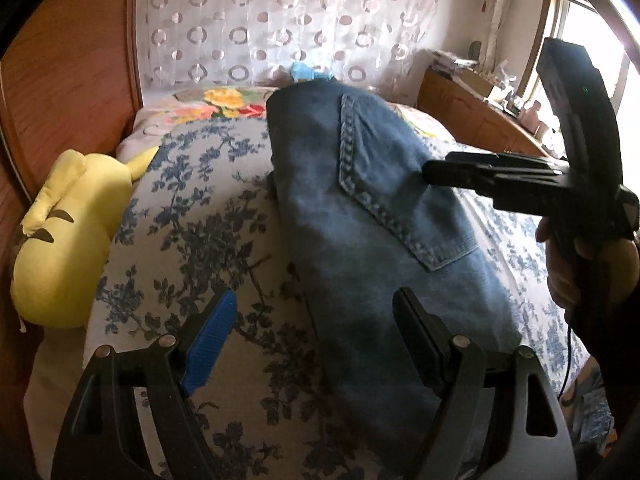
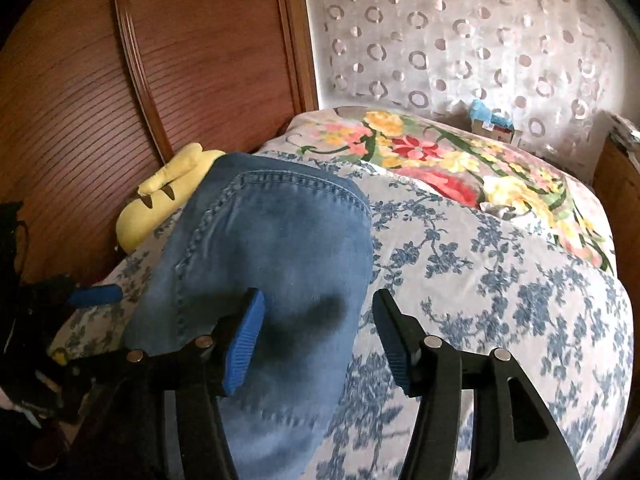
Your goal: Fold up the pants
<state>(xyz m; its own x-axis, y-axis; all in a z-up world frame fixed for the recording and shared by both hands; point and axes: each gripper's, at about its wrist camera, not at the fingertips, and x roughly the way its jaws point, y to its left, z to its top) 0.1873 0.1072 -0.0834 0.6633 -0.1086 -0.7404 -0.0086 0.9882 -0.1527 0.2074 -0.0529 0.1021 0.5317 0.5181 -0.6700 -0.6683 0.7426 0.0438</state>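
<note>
Denim first: from the left wrist view, the folded blue jeans are lying as a long bundle on the blue-and-white floral bedspread, back pocket stitching facing up. The left gripper is hanging over the near end of them with its jaws spread wide and nothing between the pads, one blue-ribbed finger over bare bedspread, the other over the denim edge. This view is also catching the right gripper from the side, poking in over the pocket area with a hand wrapped around its handle, plus a sunlit window and a wooden dresser.

Over on the right wrist view, the right gripper is sitting partly open above the jeans, not pinching anything, casting a dark shadow on the fabric. Here you're getting the brown slatted wooden wardrobe and the bright multicolour flower blanket properly. The yellow plush toy is half hiding behind the jeans; in the left view it's lying fully visible by the bed edge.
</note>
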